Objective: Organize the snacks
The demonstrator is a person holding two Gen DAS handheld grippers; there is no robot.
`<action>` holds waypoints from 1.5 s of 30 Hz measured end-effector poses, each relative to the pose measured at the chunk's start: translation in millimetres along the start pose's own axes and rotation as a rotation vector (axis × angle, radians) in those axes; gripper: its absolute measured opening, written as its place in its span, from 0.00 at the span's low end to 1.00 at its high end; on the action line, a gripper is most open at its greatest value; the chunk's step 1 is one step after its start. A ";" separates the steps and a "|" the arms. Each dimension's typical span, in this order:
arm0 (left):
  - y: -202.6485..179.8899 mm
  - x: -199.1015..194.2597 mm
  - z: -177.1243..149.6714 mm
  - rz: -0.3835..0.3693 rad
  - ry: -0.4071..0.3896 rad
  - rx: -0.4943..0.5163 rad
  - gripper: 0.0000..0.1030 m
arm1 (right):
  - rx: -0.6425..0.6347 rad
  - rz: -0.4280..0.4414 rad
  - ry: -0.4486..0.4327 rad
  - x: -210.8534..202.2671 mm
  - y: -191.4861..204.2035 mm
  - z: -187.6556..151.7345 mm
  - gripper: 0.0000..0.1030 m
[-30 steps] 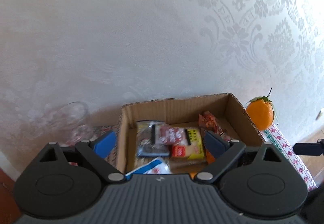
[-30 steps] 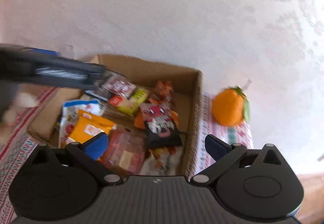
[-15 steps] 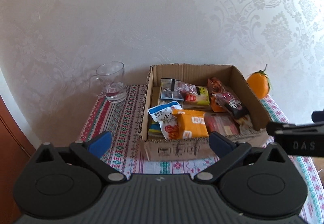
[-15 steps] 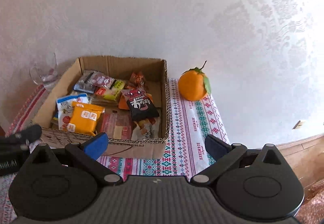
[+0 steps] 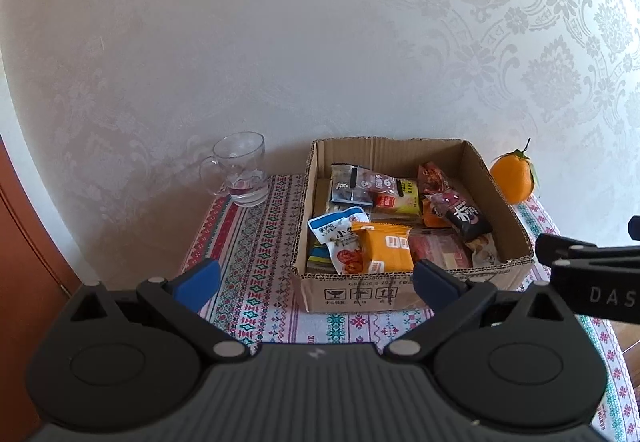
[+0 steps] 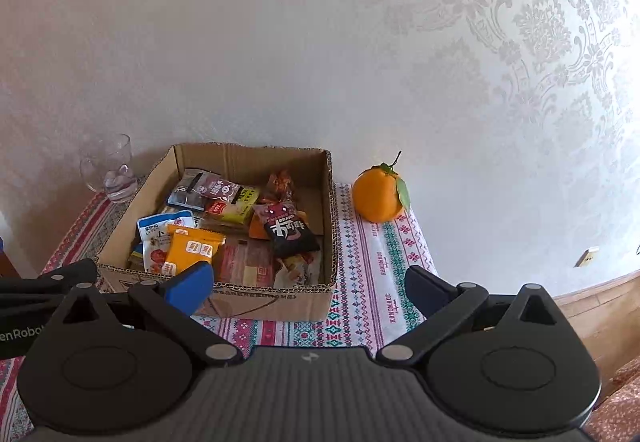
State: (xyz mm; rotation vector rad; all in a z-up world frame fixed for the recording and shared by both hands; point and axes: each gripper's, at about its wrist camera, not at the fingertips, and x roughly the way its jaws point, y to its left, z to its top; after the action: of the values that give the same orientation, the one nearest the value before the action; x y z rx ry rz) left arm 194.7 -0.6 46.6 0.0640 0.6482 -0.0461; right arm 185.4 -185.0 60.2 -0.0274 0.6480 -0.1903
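Note:
An open cardboard box stands on the patterned tablecloth, filled with several snack packets: an orange packet, a white-and-blue packet, a black packet. My left gripper hangs open in front of the box, nothing between its fingers. My right gripper is open too, held back from the box's front right corner and empty. Each gripper's arm shows at the edge of the other's view.
A glass mug stands left of the box by the wall. An orange with a leaf sits to the box's right. Wallpapered wall rises behind. The tablecloth ends at the table's right edge; a wooden door frame is at left.
Both grippers have pulled back from over the box, so the whole box, mug and orange now show. The left jaws have spread a little wider. Nothing was carried out.

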 end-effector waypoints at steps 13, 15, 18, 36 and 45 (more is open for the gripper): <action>0.3 -4.4 1.0 0.002 -0.010 -0.002 0.99 | 0.013 0.006 -0.008 -4.7 -1.6 -0.6 1.00; 0.5 -4.7 1.3 0.004 -0.011 -0.001 0.99 | 0.012 0.006 -0.008 -5.4 -1.2 -0.7 1.00; 0.4 -4.7 1.1 0.005 -0.008 -0.004 0.99 | 0.014 0.010 -0.006 -5.7 -1.4 -1.0 1.00; -0.8 0.6 1.4 -0.004 0.005 -0.008 0.99 | 0.011 0.011 -0.003 -4.2 -1.6 -0.5 1.00; 0.8 1.1 3.7 -0.010 0.004 -0.019 0.99 | 0.008 0.013 -0.011 -6.1 -1.3 1.5 1.00</action>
State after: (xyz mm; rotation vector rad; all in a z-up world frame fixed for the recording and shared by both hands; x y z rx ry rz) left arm 197.8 -0.1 49.0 0.0422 0.6530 -0.0495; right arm 181.4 -185.2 65.0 -0.0166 0.6360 -0.1798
